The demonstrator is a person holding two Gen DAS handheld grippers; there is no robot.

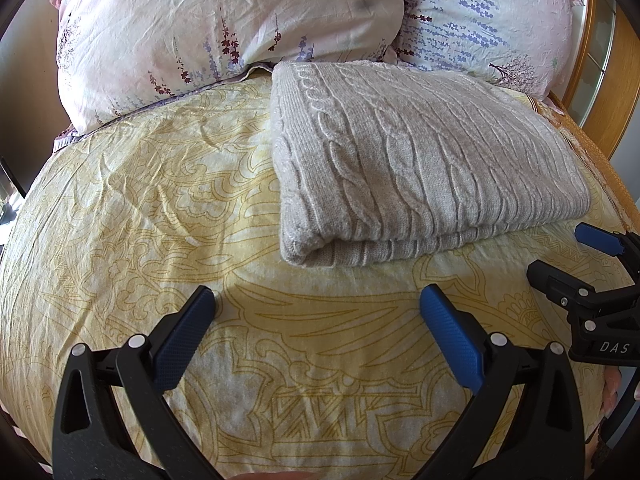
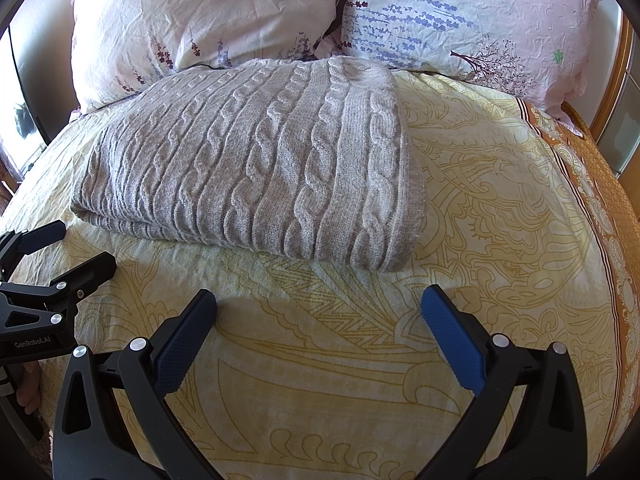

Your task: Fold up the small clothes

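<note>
Left wrist view: left gripper [image 1: 318, 304] gapes empty over the bed [image 1: 140, 220]; the folded sweater [image 1: 420, 168] lies ahead-right, near the pillows [image 1: 224, 28]

Right wrist view: right gripper [image 2: 319, 305] gapes empty; sweater ahead-left, long axis crosswise, both arms about equally near

Two black plastic grippers, each with triangular cut-outs in the arms and round silver screw heads at the pivots. Left gripper [image 1: 318, 300] fitted with textured blue pads [image 1: 450, 336] on the inner faces of both fingers; white lettering "GenRobot.AI" on its body. Right gripper [image 2: 319, 302] built alike, same ribbed blue pads [image 2: 452, 340], with white letters "DAS" on its housing. Bare skin glimpsed behind each body.
</note>
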